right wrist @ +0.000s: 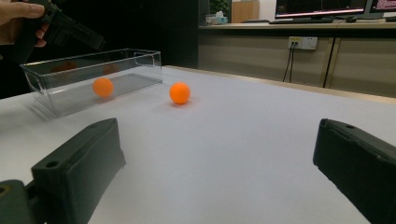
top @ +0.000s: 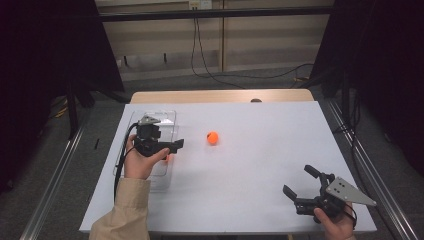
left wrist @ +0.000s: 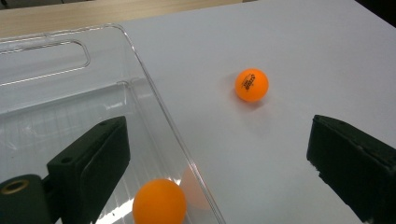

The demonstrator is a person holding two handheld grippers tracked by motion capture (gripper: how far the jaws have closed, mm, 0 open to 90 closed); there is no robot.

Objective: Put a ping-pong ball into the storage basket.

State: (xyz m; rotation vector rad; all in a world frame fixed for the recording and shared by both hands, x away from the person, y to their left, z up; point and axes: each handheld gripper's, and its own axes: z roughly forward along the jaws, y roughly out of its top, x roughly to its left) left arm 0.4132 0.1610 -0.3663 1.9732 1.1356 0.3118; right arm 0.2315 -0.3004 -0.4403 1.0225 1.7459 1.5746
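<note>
Black jaws of the left gripper (left wrist: 215, 158) rise from the bottom of the left gripper view, set wide apart and holding nothing. Between them and a little below, a small orange table-tennis ball (left wrist: 159, 202) lies inside a clear rectangular plastic box (left wrist: 70, 93), close against the box's transparent side wall. One jaw hangs over the box, the other over the bare table beyond that wall. In the high view this ball shows as an orange spot (top: 168, 158) just beside the left gripper (top: 176, 145), partly hidden by the hand (top: 142, 161), so whether it touches the box floor is hard to tell there.

A second orange table-tennis ball with dark print (left wrist: 251, 85) rests on the white table top (left wrist: 303, 56), outside the box and apart from its wall. From above it sits (top: 213, 137) near the middle of the table, to the right of the left gripper and not touching it.

Over in the right gripper view, both balls appear in the distance: one inside the clear box (right wrist: 102, 87), the other just beyond the box's end on the table (right wrist: 180, 93). The right gripper (top: 302, 182) is held low at the near right corner of the table, well apart from both balls, its jaws spread wide and empty.
</note>
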